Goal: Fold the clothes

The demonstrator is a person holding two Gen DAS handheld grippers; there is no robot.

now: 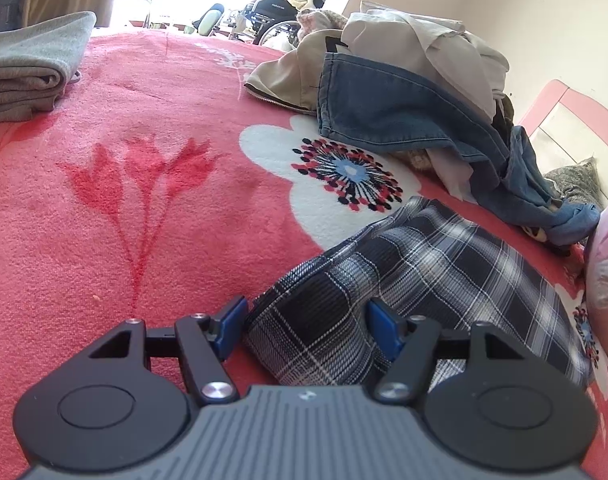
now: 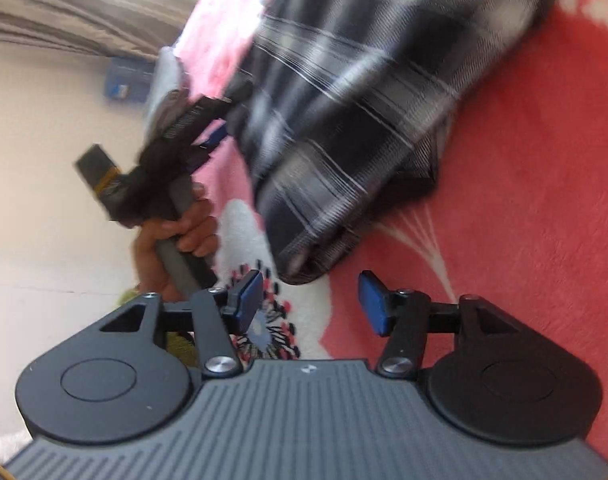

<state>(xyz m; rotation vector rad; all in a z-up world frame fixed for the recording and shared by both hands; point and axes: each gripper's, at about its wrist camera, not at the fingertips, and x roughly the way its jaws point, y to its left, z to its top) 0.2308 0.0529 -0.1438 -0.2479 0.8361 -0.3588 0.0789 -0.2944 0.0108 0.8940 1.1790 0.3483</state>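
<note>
Blue pads on my left gripper (image 1: 306, 330) stand wide apart around a bunched edge of the plaid garment (image 1: 424, 280), not squeezing it. My right gripper (image 2: 310, 302) is wide too, empty, just near the cloth's corner. If I close on too thick a lump, I think the fold will come out crooked. It lies crumpled on the pink bed blanket (image 1: 143, 200), right of middle.

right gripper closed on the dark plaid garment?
No: the right gripper is open, its blue pads apart, just short of the dark plaid garment.
</note>
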